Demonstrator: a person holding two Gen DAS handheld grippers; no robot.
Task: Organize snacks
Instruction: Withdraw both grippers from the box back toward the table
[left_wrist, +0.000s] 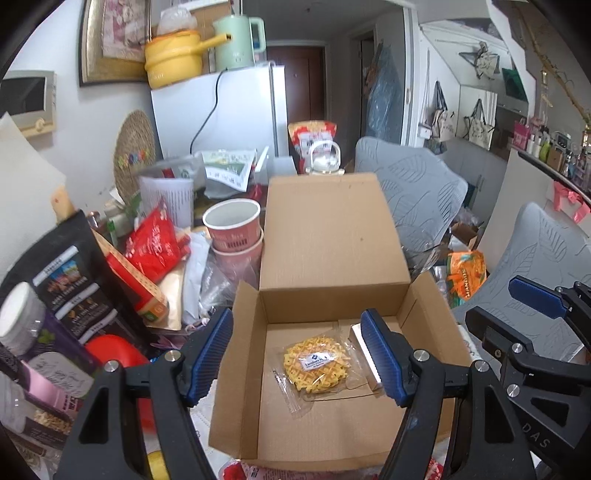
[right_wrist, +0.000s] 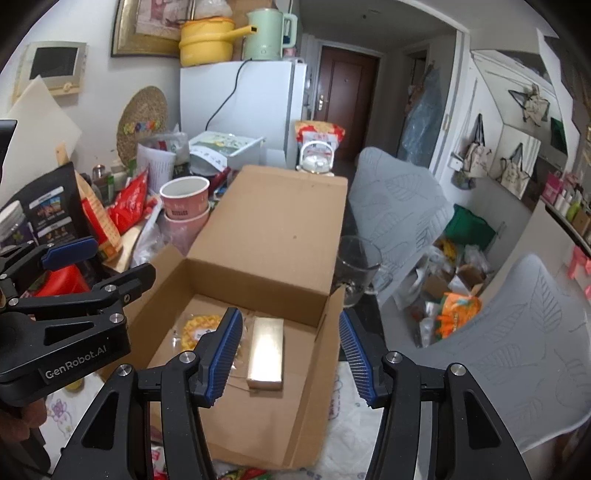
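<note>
An open cardboard box (left_wrist: 325, 435) stands in front of me, lid up. Inside lie a clear packet of round yellow snack (left_wrist: 317, 363) and a small gold box (right_wrist: 266, 347) to its right. They also show as the yellow packet (right_wrist: 195, 326) in the right wrist view and the gold box (left_wrist: 360, 338) in the left wrist view. My left gripper (left_wrist: 297, 356) is open and empty, held above the box. My right gripper (right_wrist: 291, 356) is open and empty above the box's right wall (right_wrist: 321, 354). The right gripper also shows at the left view's right edge (left_wrist: 524, 314).
A heap of snack bags stands left of the box: a black pouch (left_wrist: 70, 291), a red bag (left_wrist: 155, 240), stacked pink cups (left_wrist: 234, 229). A glass mug (right_wrist: 356, 269) stands at the box's right. Two grey chairs (right_wrist: 399, 199) are at right. An orange bag (right_wrist: 456, 308) lies on the floor.
</note>
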